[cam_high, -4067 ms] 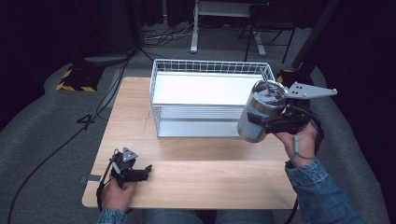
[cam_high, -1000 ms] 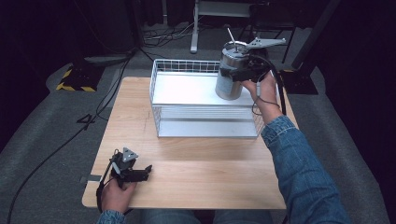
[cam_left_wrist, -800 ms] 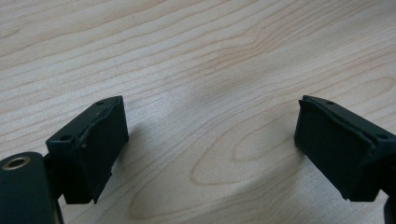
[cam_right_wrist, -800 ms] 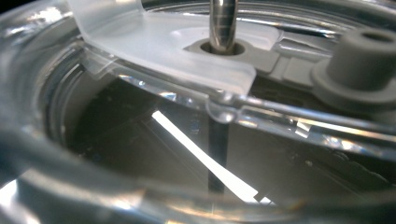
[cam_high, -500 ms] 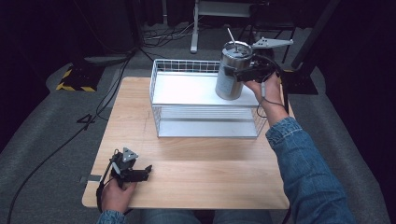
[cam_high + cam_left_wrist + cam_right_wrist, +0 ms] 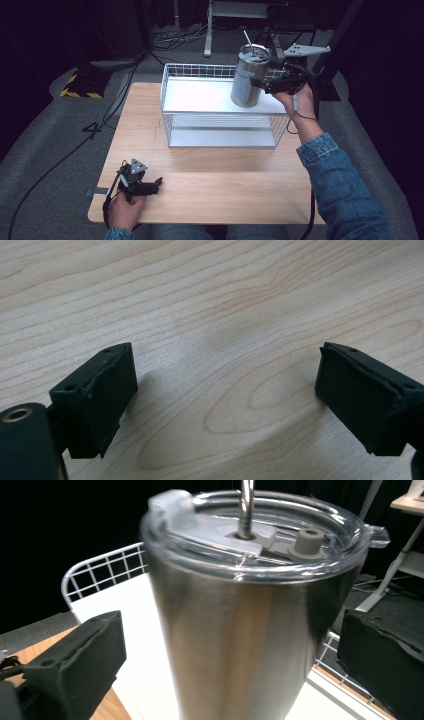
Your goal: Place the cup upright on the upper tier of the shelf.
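A steel cup (image 6: 248, 77) with a clear lid and a metal straw (image 6: 247, 38) is held upright by the right gripper (image 6: 265, 85), its jaws closed on the upper wall, over the right end of a white wire basket (image 6: 220, 137) on the pale wooden desk (image 6: 220, 190). It is probably kept level so nothing spills. The smooth, round wall looks slippery. The left gripper (image 6: 150, 186) is rested on the near left of the desk, jaws spread and empty.

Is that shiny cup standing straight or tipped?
Nearly upright, slightly tilted: the cup leans a little, lid on top, straw pointing up.
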### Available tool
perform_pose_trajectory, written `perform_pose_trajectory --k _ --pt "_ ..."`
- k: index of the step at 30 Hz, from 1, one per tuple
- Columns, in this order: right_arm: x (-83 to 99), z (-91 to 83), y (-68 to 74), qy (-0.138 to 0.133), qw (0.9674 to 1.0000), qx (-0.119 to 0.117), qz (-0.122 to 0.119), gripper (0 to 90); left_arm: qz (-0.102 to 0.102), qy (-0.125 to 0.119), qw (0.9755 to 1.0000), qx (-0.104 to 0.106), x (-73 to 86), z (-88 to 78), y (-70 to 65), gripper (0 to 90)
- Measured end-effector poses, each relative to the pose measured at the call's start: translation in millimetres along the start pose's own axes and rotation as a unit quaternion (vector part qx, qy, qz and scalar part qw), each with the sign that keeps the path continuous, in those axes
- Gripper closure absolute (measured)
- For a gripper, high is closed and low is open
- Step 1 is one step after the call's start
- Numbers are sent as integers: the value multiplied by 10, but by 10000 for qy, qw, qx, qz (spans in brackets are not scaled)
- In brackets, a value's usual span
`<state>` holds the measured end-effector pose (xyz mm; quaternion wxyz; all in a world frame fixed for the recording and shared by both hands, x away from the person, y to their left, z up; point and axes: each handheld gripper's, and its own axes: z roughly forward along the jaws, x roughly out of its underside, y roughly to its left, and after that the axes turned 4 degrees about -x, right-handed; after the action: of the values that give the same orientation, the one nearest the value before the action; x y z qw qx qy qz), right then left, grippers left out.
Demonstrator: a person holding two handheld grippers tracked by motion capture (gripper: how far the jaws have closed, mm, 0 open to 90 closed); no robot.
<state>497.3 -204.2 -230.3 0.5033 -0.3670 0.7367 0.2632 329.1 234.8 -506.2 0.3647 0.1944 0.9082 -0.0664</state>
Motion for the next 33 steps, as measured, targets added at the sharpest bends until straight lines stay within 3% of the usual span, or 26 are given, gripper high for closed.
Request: perform_pose_trajectory --k 14,33 --pt "17 -418 259 -96 9997 -148 -163 0 3 -1 10000 7 1 0 0 103" --pt "361 -781 432 -213 9991 -306 -191 0 0 0 10000 -1 -6 6 0 102"
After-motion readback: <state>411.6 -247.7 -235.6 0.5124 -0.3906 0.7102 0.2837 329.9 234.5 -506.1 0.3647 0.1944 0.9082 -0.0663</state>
